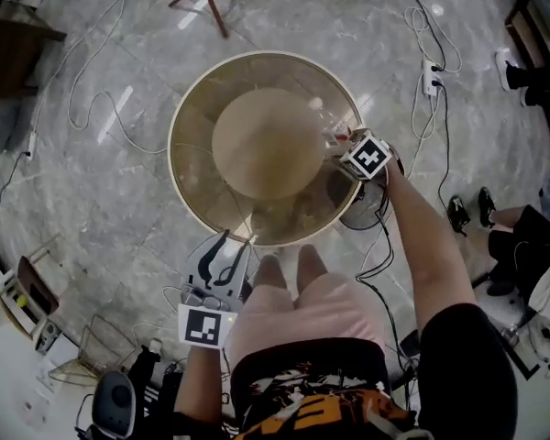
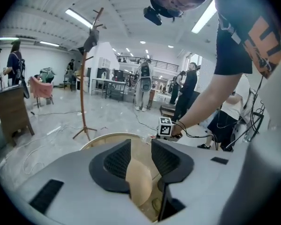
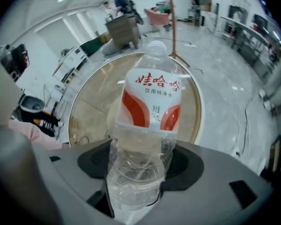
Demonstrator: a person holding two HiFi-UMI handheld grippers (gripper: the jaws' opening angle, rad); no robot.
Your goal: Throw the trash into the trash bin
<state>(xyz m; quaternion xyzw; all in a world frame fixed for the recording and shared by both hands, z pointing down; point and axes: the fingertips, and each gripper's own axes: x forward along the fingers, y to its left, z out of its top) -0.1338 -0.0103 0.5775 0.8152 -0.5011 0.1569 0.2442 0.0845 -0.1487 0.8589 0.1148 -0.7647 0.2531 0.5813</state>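
Right gripper view is showing right gripper point(image 3: 139, 168) clamping a clear plastic bottle point(image 3: 150, 102) over the round trash bin point(image 1: 189, 134). Left gripper point(image 2: 141, 154) is standing part-open, empty. Only head view is showing both grippers, near and right of the rim.

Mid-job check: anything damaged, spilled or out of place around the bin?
Only the clear plastic bottle with red-and-white label: its lower body looks crumpled where the right gripper squeezes it. Held at the rim of the round tan bin; no spill shows.
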